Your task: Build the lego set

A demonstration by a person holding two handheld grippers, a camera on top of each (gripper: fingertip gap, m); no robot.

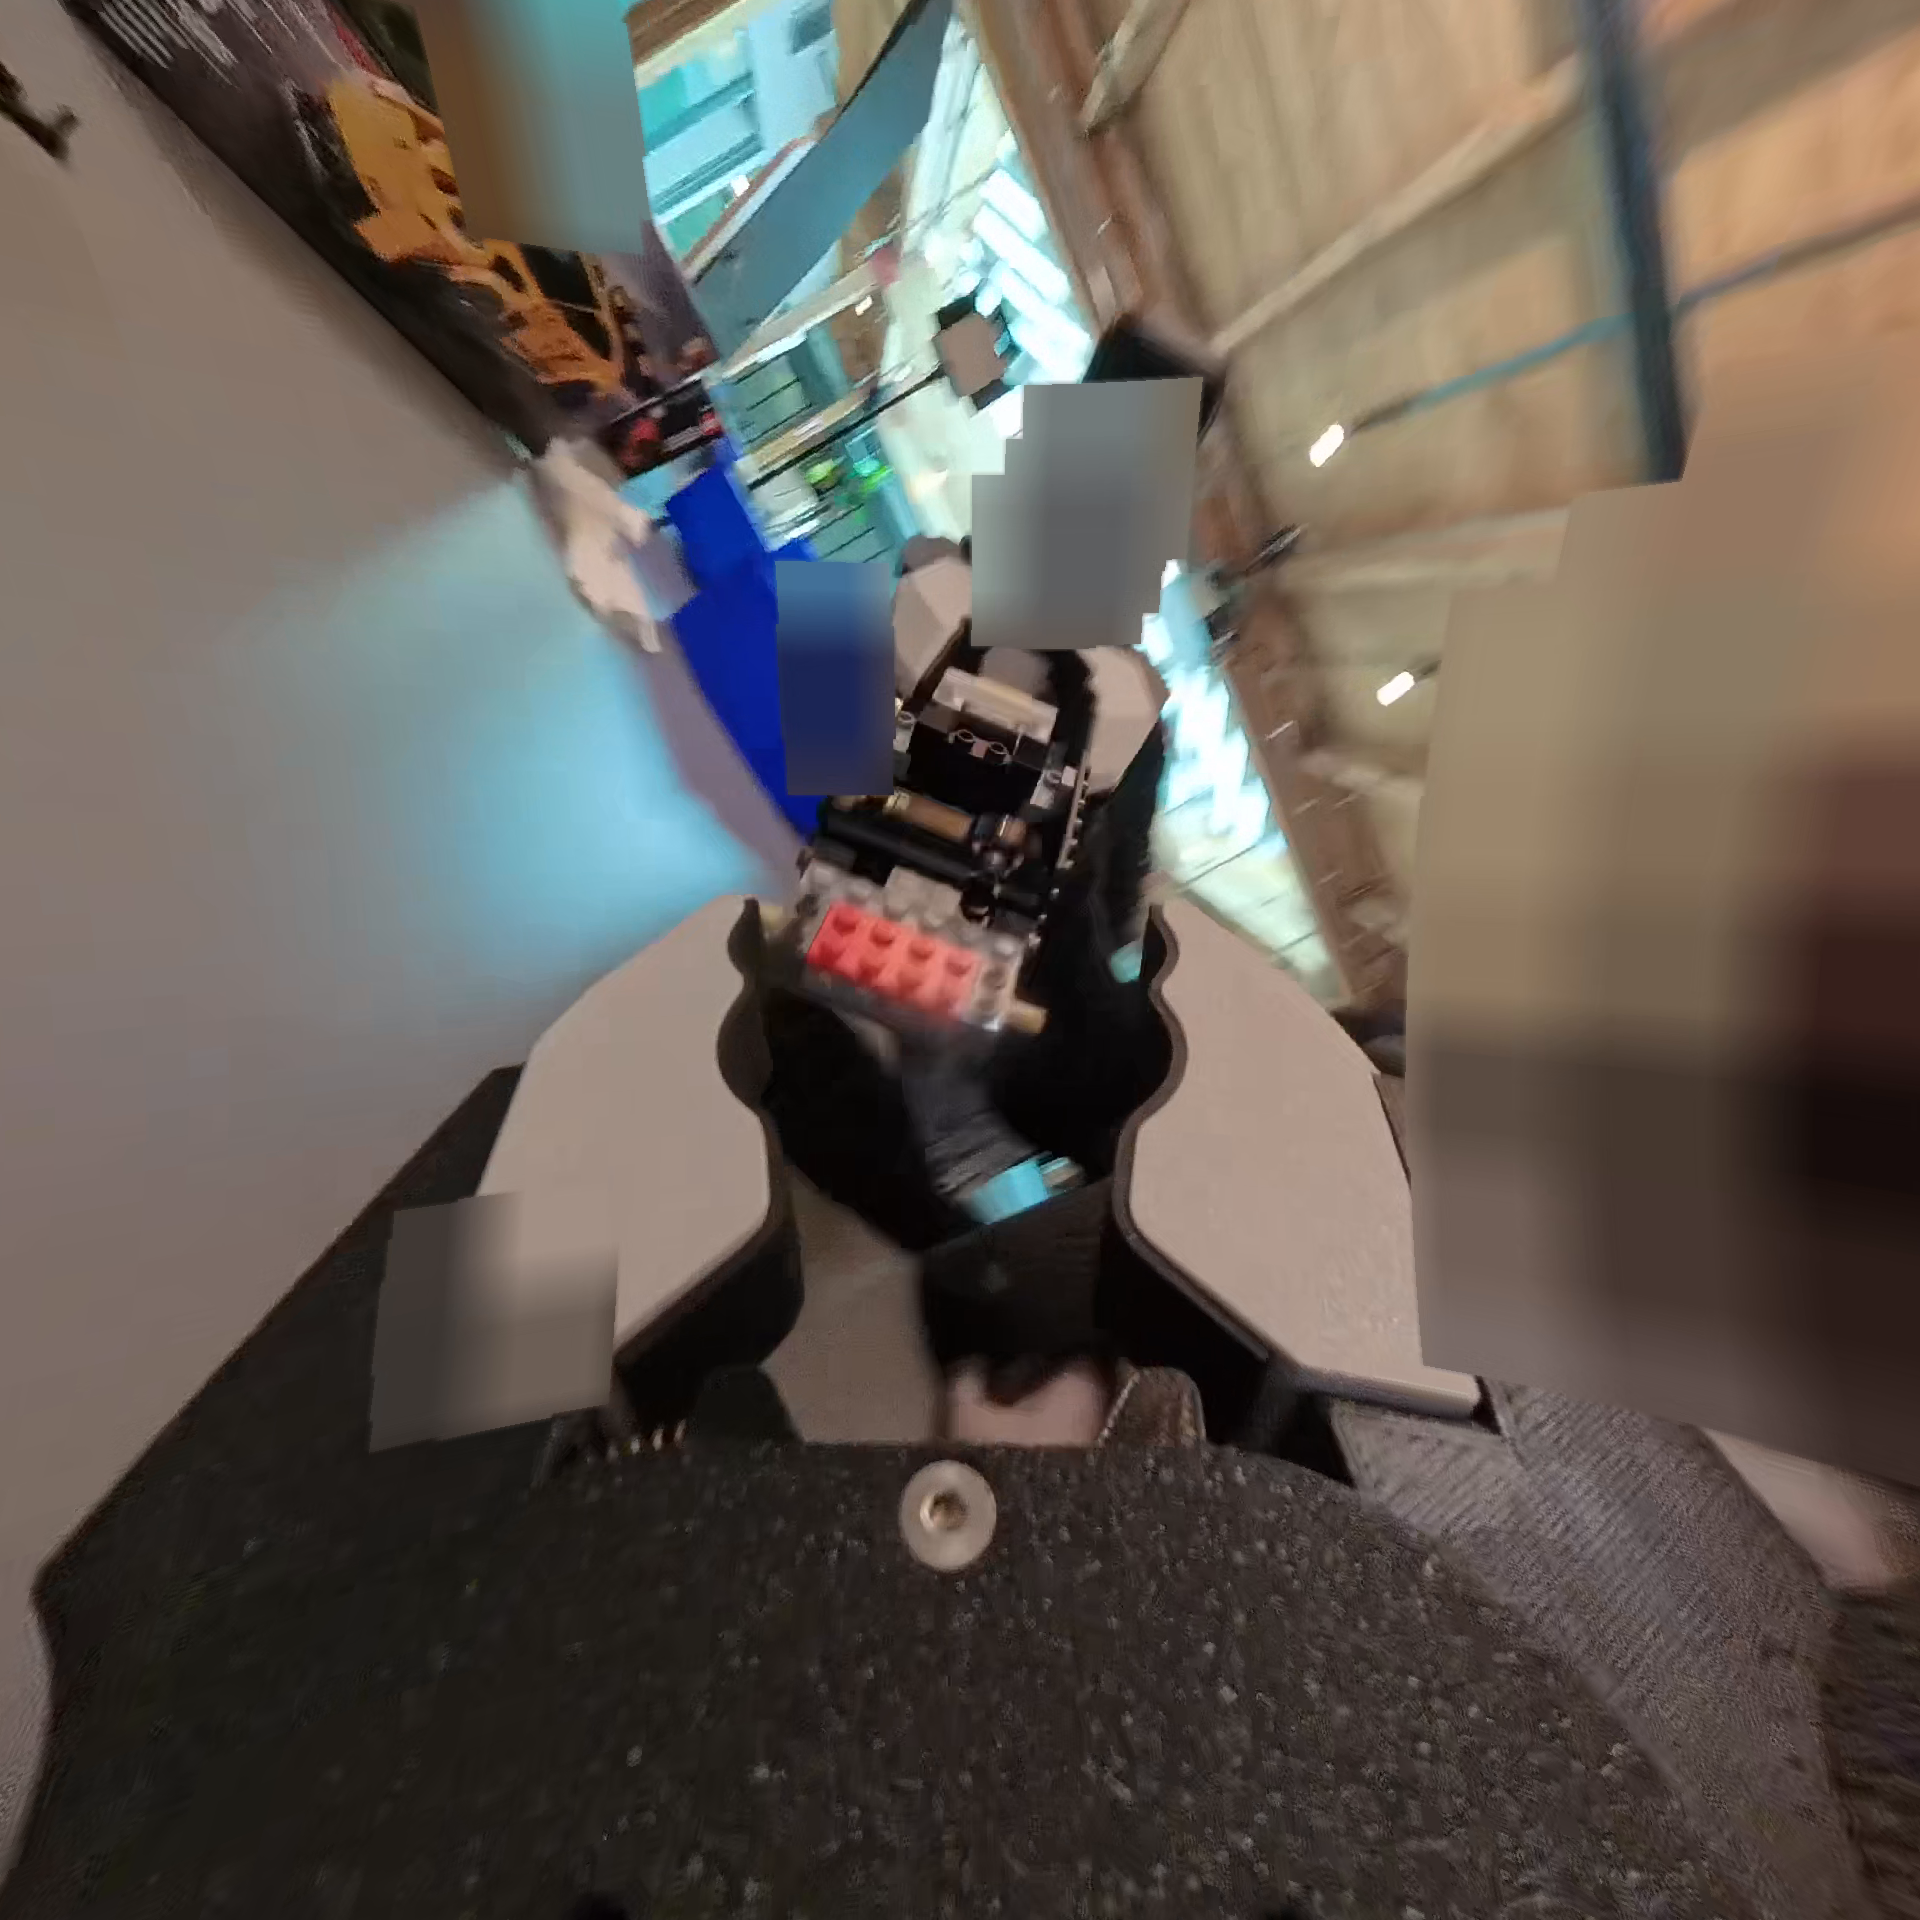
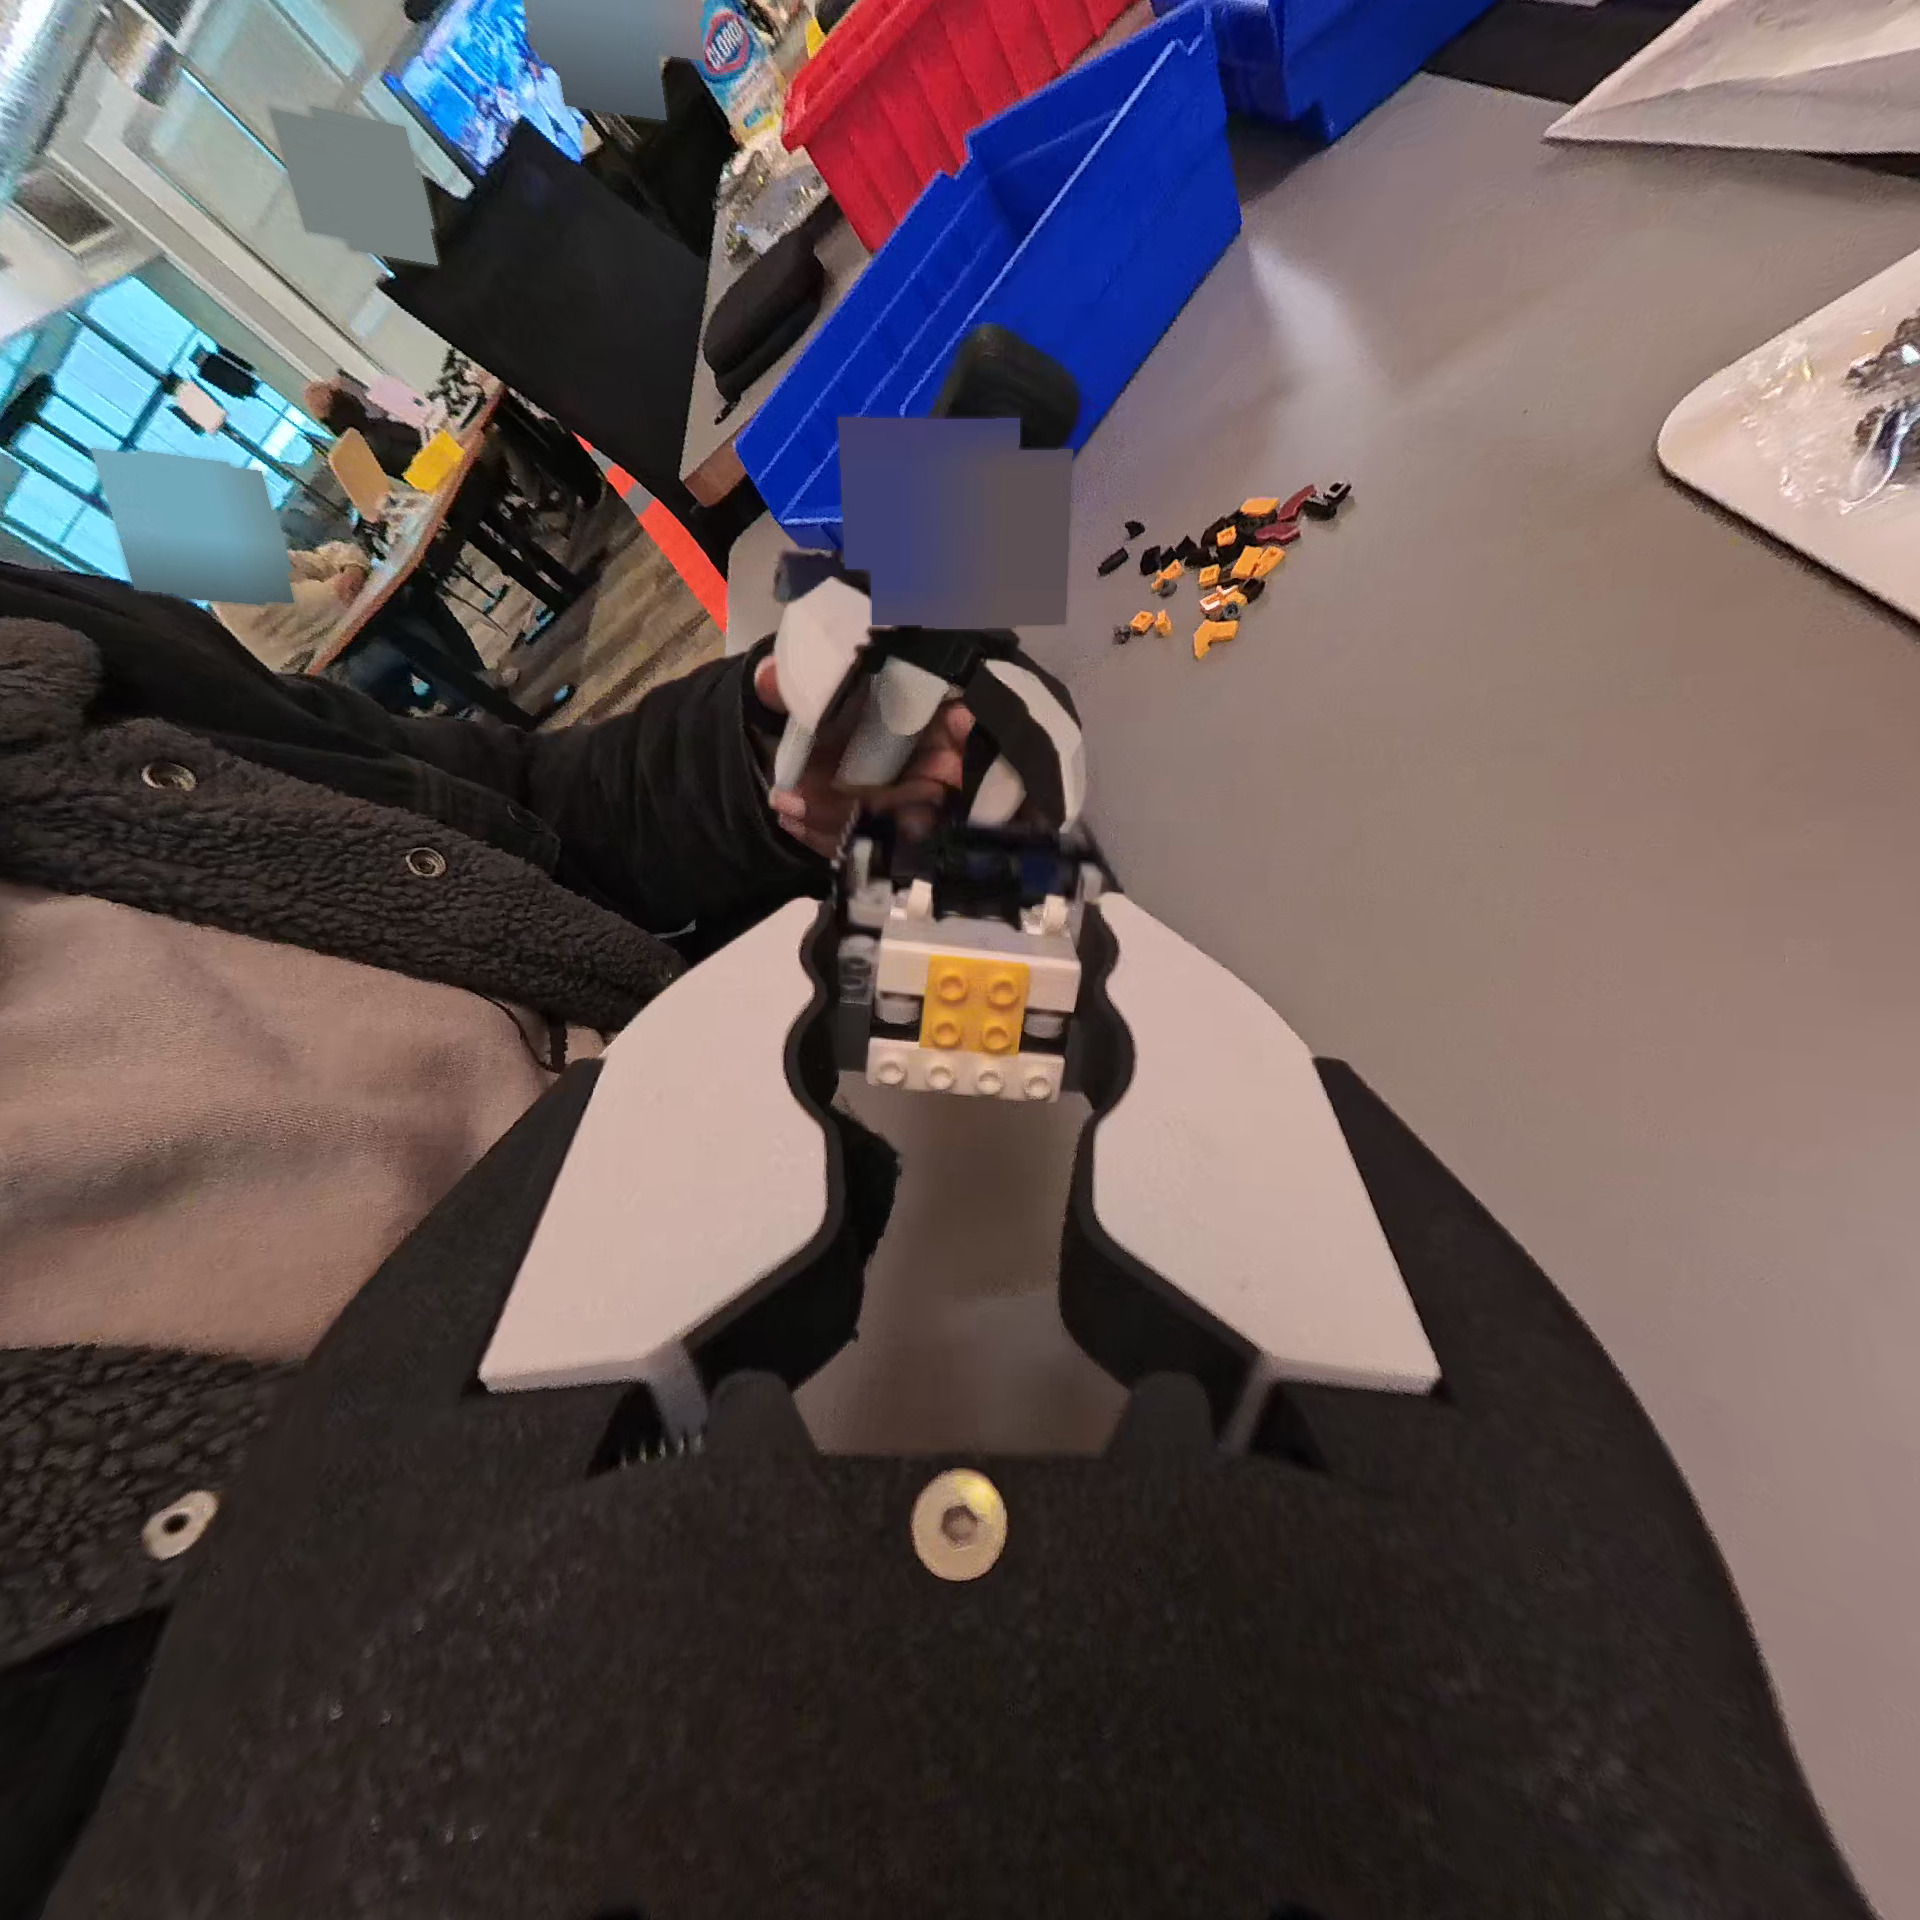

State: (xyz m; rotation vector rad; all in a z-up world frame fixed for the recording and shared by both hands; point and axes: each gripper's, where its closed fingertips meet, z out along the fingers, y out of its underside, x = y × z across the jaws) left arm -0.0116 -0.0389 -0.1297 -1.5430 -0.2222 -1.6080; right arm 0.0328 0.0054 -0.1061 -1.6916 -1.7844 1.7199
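Observation:
A partly built lego model is held in the air between both grippers. In the right wrist view its near end [image 2: 974,1003] shows a yellow plate on white and grey bricks. My right gripper [image 2: 961,935] is shut on this end, a finger on each side. My left gripper [image 2: 935,717], held by a hand, grips the far end. In the left wrist view the model [image 1: 894,956] shows a red plate on grey and black parts, and my left gripper [image 1: 951,925] is closed around it. That view is blurred.
A pile of small orange, black and dark red pieces [image 2: 1226,561] lies on the grey table [image 2: 1455,831]. Blue bins [image 2: 1018,270] and a red bin [image 2: 935,94] stand behind. A white tray [image 2: 1766,488] with bagged parts is at right. A person's jacket [image 2: 260,831] is at left. The tips of one gripper are about 8 cm away from the tips of the other.

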